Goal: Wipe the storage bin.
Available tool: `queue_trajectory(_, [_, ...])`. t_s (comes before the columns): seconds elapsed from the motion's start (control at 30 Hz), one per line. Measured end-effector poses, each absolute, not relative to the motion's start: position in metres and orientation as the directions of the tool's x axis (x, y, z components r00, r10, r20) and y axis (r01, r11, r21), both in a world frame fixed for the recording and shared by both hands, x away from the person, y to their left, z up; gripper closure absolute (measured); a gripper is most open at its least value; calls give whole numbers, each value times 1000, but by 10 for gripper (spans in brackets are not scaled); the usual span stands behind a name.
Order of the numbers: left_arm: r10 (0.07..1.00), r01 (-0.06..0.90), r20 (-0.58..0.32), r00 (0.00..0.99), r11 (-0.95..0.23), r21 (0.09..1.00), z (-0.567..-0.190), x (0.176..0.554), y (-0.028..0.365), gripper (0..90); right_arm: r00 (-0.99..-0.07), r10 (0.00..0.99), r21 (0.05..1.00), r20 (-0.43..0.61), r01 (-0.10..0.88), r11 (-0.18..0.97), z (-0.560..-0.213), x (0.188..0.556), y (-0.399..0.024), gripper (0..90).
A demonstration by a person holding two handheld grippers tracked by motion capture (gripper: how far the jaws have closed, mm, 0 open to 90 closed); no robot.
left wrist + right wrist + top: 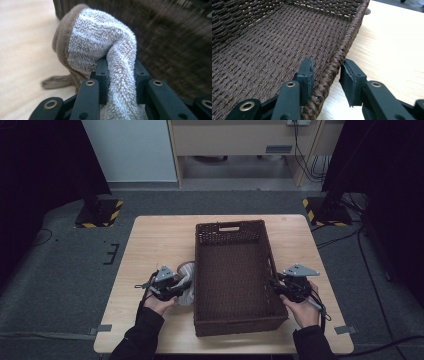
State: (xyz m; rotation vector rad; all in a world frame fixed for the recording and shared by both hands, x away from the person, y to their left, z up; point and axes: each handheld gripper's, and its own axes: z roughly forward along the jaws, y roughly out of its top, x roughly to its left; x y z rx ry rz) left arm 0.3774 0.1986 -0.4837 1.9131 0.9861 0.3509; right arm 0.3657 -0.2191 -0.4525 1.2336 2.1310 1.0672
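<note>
Light wooden table [150, 240], squarish, with a little grey tape tab at each near corner [104, 327] [345, 329]. It stands on grey carpet [65, 270]. Past the far corners there are two black stand bases with yellow-and-black hazard stripes, one on the left [98, 213] and one on the right [327, 212]. Black cables [365, 255] snake over the floor on the right. At the back there's a pale wood cabinet [235, 140] with a white panel [130, 150] beside it.

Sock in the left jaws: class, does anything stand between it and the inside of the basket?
Only the basket's own near side wall, which rises right beside the sock. The left gripper would probably have to lift the sock over that rim. The basket floor shows nothing lying on it.
</note>
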Motion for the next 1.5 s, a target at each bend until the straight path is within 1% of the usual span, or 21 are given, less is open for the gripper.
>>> queue_trajectory(0.07, [751,474,-154,643,-232,849,-477,375,200,712,-495,869,803,-2,517,296,-453,365,-219,631])
queue_trajectory(0.17, [733,421,-165,660,-178,890,-454,365,202,712,-496,868,802,-6,516,301,-452,365,-219,631])
queue_trajectory(0.37, [714,380,-143,686,-183,907,-438,348,201,711,-505,863,796,-11,518,314,-449,364,-220,616])
queue_trajectory(0.5, [707,387,-131,695,-215,896,-443,339,199,709,-506,862,793,-16,519,320,-448,363,-219,613])
queue_trajectory(0.57, [709,395,-131,693,-222,891,-449,337,196,710,-498,867,786,-13,531,317,-448,363,-218,646])
queue_trajectory(0.7, [702,379,-120,702,-226,897,-448,341,193,717,-462,886,757,-29,568,321,-446,363,-211,703])
queue_trajectory(0.77, [706,379,-118,698,-225,898,-448,346,194,720,-452,891,749,-35,578,323,-445,365,-209,713])
queue_trajectory(0.9, [720,378,-116,685,-214,901,-451,357,196,723,-438,899,751,-20,586,303,-446,373,-204,714])
queue_trajectory(1.03, [723,380,-110,682,-221,898,-457,354,198,722,-439,898,758,-16,581,298,-446,378,-206,709])
queue_trajectory(1.13, [730,413,-114,674,-244,878,-468,351,197,721,-445,895,763,-16,573,298,-447,377,-207,704])
queue_trajectory(1.3, [739,444,-83,668,-307,842,-487,347,189,720,-443,896,767,-17,569,296,-448,376,-207,695])
queue_trajectory(1.4, [745,461,-96,660,-301,835,-492,348,191,718,-446,895,770,-7,568,290,-448,376,-208,681])
queue_trajectory(1.5, [749,478,-100,655,-308,823,-496,348,193,717,-447,895,777,-18,556,293,-448,376,-208,647])
